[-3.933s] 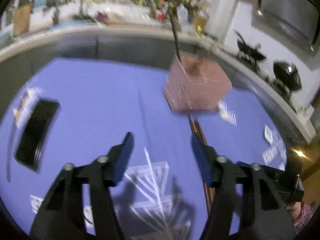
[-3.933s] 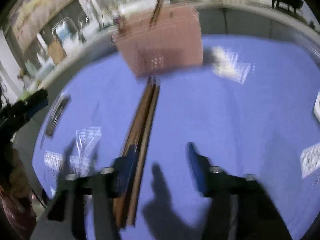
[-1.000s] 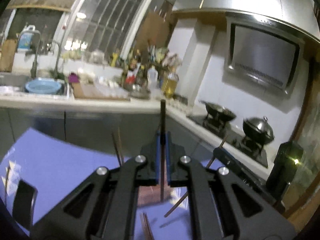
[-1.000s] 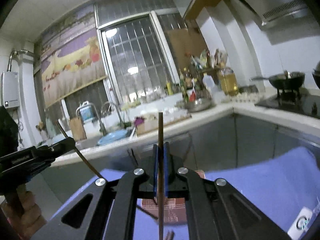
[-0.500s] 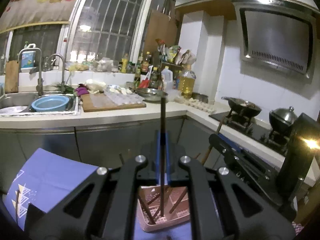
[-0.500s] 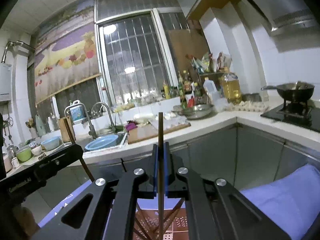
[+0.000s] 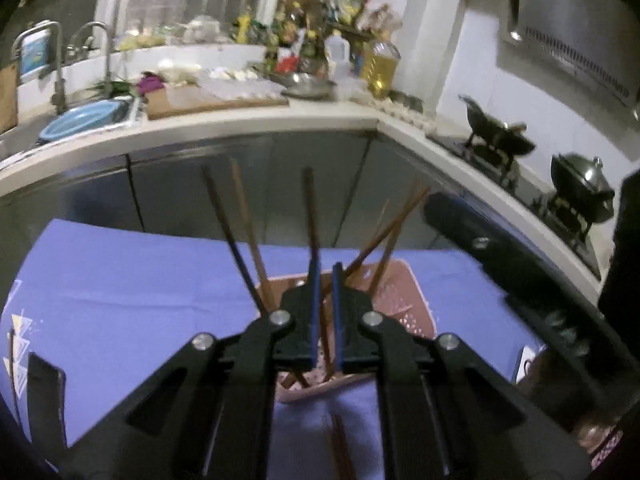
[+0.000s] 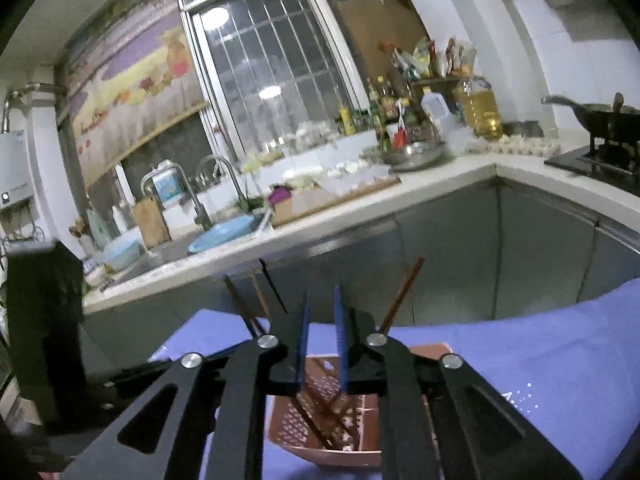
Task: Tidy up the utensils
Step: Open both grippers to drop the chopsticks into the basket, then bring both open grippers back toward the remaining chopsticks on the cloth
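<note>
A pink perforated basket stands on the blue cloth and holds several brown chopsticks leaning outward. My left gripper hovers just above the basket, jaws parted a little, with one chopstick standing loose beside its left finger. My right gripper is also above the basket, jaws parted and empty; a chopstick leans to its right. A further pair of chopsticks lies on the cloth in front of the basket.
The blue cloth covers the table. A black phone lies at its left edge. Behind are the steel cabinets, the counter with sink and bottles, and the stove with a wok.
Both grippers have come down over the basket and opened a little. The chopsticks they held now stand in the basket.
</note>
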Demonstrator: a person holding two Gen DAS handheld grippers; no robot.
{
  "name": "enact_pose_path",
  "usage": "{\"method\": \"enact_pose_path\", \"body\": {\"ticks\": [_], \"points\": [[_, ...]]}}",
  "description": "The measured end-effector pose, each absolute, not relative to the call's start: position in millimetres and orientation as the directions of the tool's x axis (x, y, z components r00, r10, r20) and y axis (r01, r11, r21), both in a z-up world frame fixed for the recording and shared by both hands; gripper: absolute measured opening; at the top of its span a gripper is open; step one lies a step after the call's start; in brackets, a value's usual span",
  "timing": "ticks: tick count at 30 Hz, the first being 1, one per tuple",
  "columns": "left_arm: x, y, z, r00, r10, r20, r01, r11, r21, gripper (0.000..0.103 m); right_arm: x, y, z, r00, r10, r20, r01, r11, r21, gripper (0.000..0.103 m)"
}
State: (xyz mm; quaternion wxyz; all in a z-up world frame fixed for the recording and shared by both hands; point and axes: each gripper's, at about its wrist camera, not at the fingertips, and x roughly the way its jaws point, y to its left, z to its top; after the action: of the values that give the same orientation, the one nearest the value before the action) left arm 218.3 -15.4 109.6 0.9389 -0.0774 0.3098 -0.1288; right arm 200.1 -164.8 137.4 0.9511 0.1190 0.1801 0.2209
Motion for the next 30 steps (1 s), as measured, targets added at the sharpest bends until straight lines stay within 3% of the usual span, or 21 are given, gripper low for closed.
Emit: {"method": "enact_pose_path", "body": {"ticks": [5, 9, 13, 24, 30], "points": [[181, -4, 136, 0.817, -0.311, -0.485, 0.213, 0.946, -0.246, 0.005, 166, -169, 162, 0.858, 0.470, -0.208, -0.398, 0.863, 0.311, 0.037], [146, -3, 146, 0.837, -0.319, -0.444, 0.237, 0.943, -0.232, 0.005, 132, -174, 169, 0.855, 0.492, -0.163, -0.416, 0.839, 0.350, 0.042], [112, -1, 134, 0.841, -0.307, -0.444, 0.233, 0.949, -0.214, 0.005, 105, -176, 152, 0.845, 0.505, -0.177, -0.412, 0.825, 0.386, 0.045], [55, -1, 44, 0.810, -0.078, -0.581, 0.079, 0.997, -0.023, 0.005, 39, -173, 24, 0.755, 0.474, -0.453, -0.259, 0.850, 0.458, 0.045], [41, 6, 9, 0.779, -0.030, -0.626, 0.051, 0.999, 0.015, 0.005, 16, -173, -17, 0.709, 0.439, -0.552, -0.198, 0.875, 0.442, 0.045]]}}
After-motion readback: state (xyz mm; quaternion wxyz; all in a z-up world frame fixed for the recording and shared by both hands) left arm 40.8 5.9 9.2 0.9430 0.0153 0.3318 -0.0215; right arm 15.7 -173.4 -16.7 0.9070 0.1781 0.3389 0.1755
